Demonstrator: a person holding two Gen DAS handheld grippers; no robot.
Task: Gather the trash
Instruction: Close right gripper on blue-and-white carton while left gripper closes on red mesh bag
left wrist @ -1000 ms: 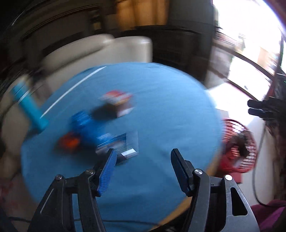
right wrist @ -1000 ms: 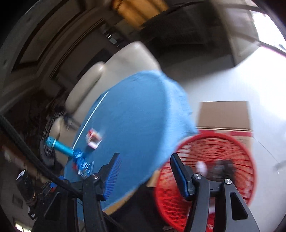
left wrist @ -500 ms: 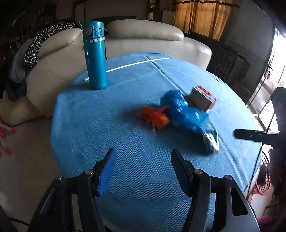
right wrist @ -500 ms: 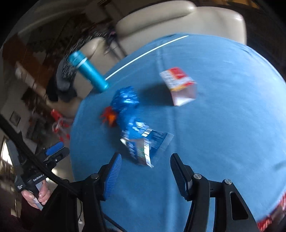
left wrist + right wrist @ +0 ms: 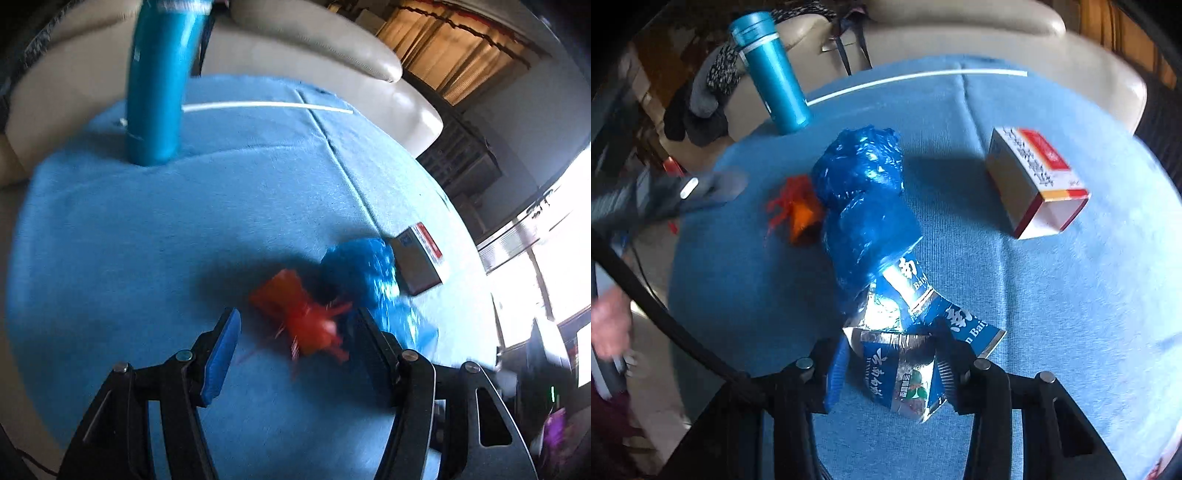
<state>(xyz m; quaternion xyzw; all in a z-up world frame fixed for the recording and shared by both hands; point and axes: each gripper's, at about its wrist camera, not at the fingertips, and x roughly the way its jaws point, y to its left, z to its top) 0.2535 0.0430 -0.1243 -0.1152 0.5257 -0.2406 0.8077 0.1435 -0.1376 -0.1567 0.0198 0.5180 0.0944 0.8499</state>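
So the surface [image 5: 1071,295] is round with a blue cloth over it, and a thin white stripe [image 5: 916,75] runs across the far side. Sitting on it: a tall teal bottle [image 5: 775,74] standing upright near the far edge, a small white and red box [image 5: 1034,181] lying on its side off to the right, and a crumpled blue foil wrapper [image 5: 871,221] in the middle. A scrunched orange wrapper [image 5: 798,210] is tucked right against the blue one's left side.

Trash sat clustered mid-cloth: orange scrap [image 5: 299,317] touching blue wrapper [image 5: 864,206], carton [image 5: 1034,181] just beside. Flask [image 5: 772,70] stood upright at far edge. Blue tablecloth [image 5: 110,240] lay open to the left and nearside.
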